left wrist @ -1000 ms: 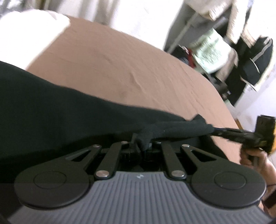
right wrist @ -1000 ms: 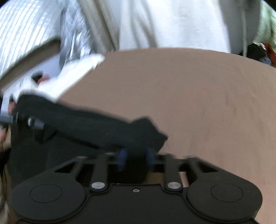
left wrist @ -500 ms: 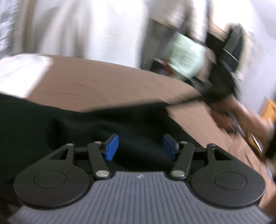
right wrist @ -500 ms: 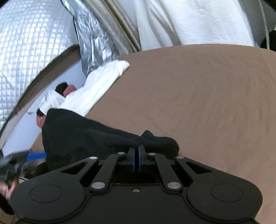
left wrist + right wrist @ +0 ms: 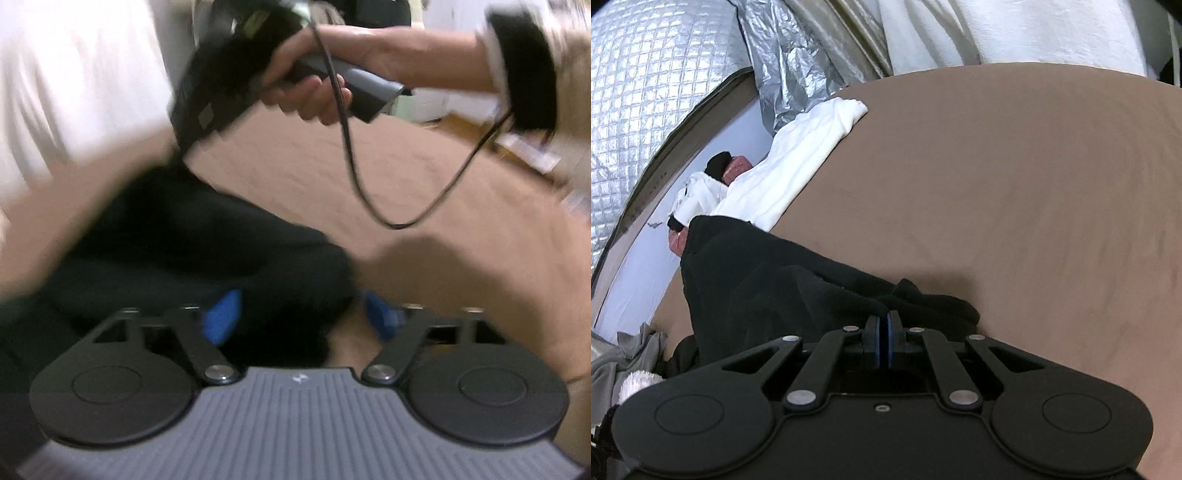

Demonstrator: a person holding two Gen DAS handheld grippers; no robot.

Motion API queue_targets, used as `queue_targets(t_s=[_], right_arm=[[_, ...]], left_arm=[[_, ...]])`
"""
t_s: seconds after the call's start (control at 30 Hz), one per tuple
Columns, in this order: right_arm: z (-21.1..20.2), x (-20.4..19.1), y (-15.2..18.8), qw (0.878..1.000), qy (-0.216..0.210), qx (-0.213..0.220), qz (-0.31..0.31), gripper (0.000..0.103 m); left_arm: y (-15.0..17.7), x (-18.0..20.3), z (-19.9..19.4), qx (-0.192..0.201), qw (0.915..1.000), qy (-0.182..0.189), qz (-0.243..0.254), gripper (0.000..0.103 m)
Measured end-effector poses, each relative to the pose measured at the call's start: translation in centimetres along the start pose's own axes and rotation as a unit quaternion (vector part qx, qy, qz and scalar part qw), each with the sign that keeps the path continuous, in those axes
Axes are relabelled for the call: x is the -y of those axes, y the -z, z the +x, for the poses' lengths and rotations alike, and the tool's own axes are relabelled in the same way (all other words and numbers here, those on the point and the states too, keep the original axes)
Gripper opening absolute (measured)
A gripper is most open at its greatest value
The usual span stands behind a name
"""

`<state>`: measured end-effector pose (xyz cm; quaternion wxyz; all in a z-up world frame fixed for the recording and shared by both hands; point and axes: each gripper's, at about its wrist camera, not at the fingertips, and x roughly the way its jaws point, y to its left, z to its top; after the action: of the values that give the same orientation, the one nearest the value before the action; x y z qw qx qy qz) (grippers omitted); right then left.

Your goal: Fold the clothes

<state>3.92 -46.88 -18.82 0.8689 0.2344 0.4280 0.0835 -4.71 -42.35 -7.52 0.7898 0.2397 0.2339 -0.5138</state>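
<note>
A black garment lies crumpled on the brown bed sheet. My left gripper hovers over the garment's near fold. Its blue pads stand apart and its jaws are closing; cloth lies between them but is not pinched. The view is motion-blurred. My right gripper is shut on the black garment, pads together on a bunched edge. In the left wrist view a hand holds that gripper's handle above, its tips pointing down at the cloth.
A white garment lies along the bed's left edge beside a silver quilted sheet. Grey clothing is heaped at lower left. A black cable loops from the hand. White curtain hangs behind the bed.
My left gripper let go of the black cloth, opened and swung sideways, rolling as it went. The right gripper closed its pads on the garment's edge and rose slightly.
</note>
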Motion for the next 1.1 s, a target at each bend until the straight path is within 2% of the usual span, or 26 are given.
queue_targets(t_s=[0.03, 0.07, 0.1, 0.13, 0.2, 0.27, 0.33, 0.4, 0.47, 0.57, 0.6, 0.67, 0.73, 0.77, 0.8, 0.87, 0.93, 1.1], right_arm=[[0.0, 0.0, 0.0, 1.000, -0.004, -0.002, 0.000, 0.006], [0.1, 0.1, 0.0, 1.000, -0.009, -0.004, 0.002, 0.006], [0.1, 0.3, -0.1, 1.000, -0.014, -0.006, 0.004, 0.006], [0.1, 0.4, -0.1, 1.000, -0.018, -0.008, 0.005, 0.006], [0.0, 0.6, -0.3, 1.000, -0.027, -0.012, 0.008, 0.006], [-0.3, 1.0, -0.4, 1.000, -0.030, -0.006, 0.006, 0.006], [-0.8, 1.9, -0.5, 1.000, -0.023, 0.017, 0.006, 0.005], [-1.4, 3.3, -0.5, 0.998, -0.039, 0.048, 0.024, 0.003], [-1.5, 3.6, -0.4, 0.996, -0.040, 0.076, 0.038, 0.003], [-1.9, 2.4, 0.1, 0.991, 0.031, 0.132, 0.023, 0.006], [-2.1, 1.9, 0.5, 0.987, 0.058, 0.149, 0.010, 0.011], [-2.5, 1.2, 1.7, 0.983, 0.075, 0.168, -0.004, 0.012], [-2.7, 0.4, 3.3, 0.984, 0.045, 0.174, -0.003, 0.013], [-2.6, -0.2, 4.2, 0.984, 0.029, 0.175, -0.005, 0.017], [-2.4, -0.8, 5.1, 0.984, 0.021, 0.176, -0.014, 0.025], [-1.6, -2.6, 6.5, 0.982, 0.040, 0.175, -0.059, 0.032], [-0.7, -3.9, 7.3, 0.979, 0.062, 0.172, -0.095, 0.033], [2.3, -4.4, 6.2, 0.977, 0.082, 0.161, -0.109, 0.034]], left_arm=[[-0.1, 0.1, 0.4, 0.001, 0.9999, -0.007, 0.016, 0.049], [-0.4, 0.0, 0.7, 0.001, 0.9997, -0.007, 0.022, 0.038], [-0.6, -0.1, 1.0, -0.004, 0.9997, -0.008, 0.021, 0.019], [-0.8, 0.0, 1.3, -0.011, 0.9995, -0.019, 0.023, 0.013], [-0.7, 0.0, 0.3, 0.004, 0.9980, -0.054, 0.031, 0.012], [-0.7, -0.9, -2.7, 0.055, 0.9922, -0.109, 0.025, 0.012], [-0.7, -3.0, -5.2, 0.083, 0.9833, -0.162, 0.004, 0.008], [0.0, -5.9, -7.1, 0.085, 0.9772, -0.190, -0.038, 0.007], [1.3, -8.8, -8.0, 0.081, 0.9738, -0.192, -0.091, 0.007], [3.1, -11.2, -8.9, 0.080, 0.9632, -0.198, -0.163, 0.006], [3.4, -11.6, -9.1, 0.082, 0.9612, -0.193, -0.179, 0.006], [3.7, -12.1, -9.5, 0.090, 0.9586, -0.181, -0.200, 0.006], [3.7, -11.8, -9.6, 0.094, 0.9590, -0.181, -0.197, 0.006], [3.6, -11.7, -9.5, 0.096, 0.9593, -0.180, -0.195, 0.006], [3.6, -11.7, -9.3, 0.097, 0.9596, -0.179, -0.194, 0.006], [3.8, -11.7, -9.2, 0.098, 0.9605, -0.175, -0.193, 0.006], [3.9, -11.9, -9.4, 0.099, 0.9607, -0.169, -0.197, 0.006], [4.0, -11.7, -9.6, 0.106, 0.9624, -0.156, -0.195, 0.006]])
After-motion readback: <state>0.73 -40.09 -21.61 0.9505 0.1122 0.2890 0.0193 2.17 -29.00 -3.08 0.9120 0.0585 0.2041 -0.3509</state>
